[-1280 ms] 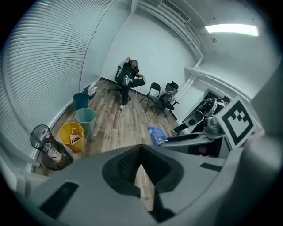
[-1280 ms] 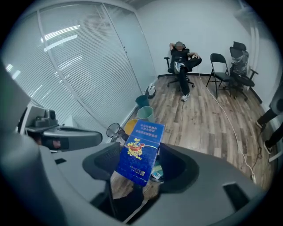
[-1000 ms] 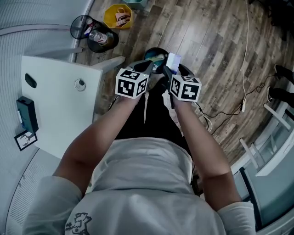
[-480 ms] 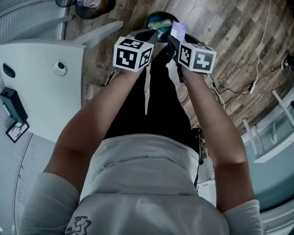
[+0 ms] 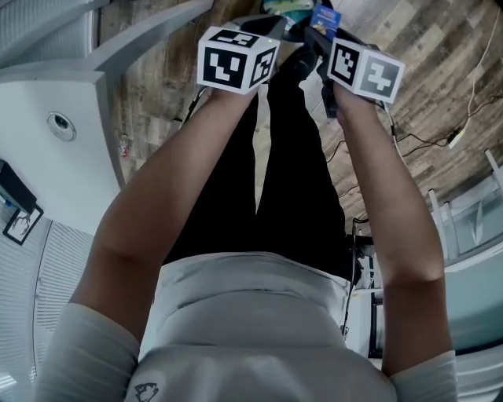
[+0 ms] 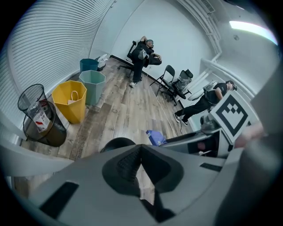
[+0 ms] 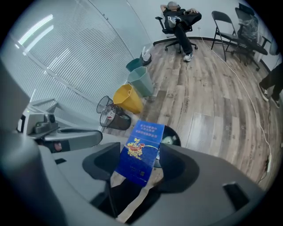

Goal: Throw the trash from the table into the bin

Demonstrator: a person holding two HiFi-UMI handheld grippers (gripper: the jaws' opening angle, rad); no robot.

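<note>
My right gripper (image 7: 140, 164) is shut on a flat blue packet (image 7: 141, 151) with gold print, held upright between its jaws. In the head view that blue packet (image 5: 324, 16) shows at the top edge, in front of the right gripper (image 5: 317, 33). A round black bin (image 7: 170, 138) with trash inside stands on the wood floor just beyond the packet. The left gripper (image 6: 140, 149) is shut with nothing in it, beside the right one; the black bin (image 6: 116, 143) peeks over its jaws. In the head view the left gripper (image 5: 266, 23) reaches toward the bin (image 5: 281, 6).
A white table (image 5: 47, 157) lies to my left. Along the louvred wall stand a wire mesh bin (image 6: 36, 115), a yellow bucket (image 6: 70, 100) and a teal bucket (image 6: 92, 86). Folding chairs (image 6: 174, 81) and seated people are at the far end. A cable (image 5: 428, 141) runs across the floor on the right.
Both grippers have moved forward to the top of the head view, nearer the black bin, the packet still held. The table has slid left and the buckets out of view.
</note>
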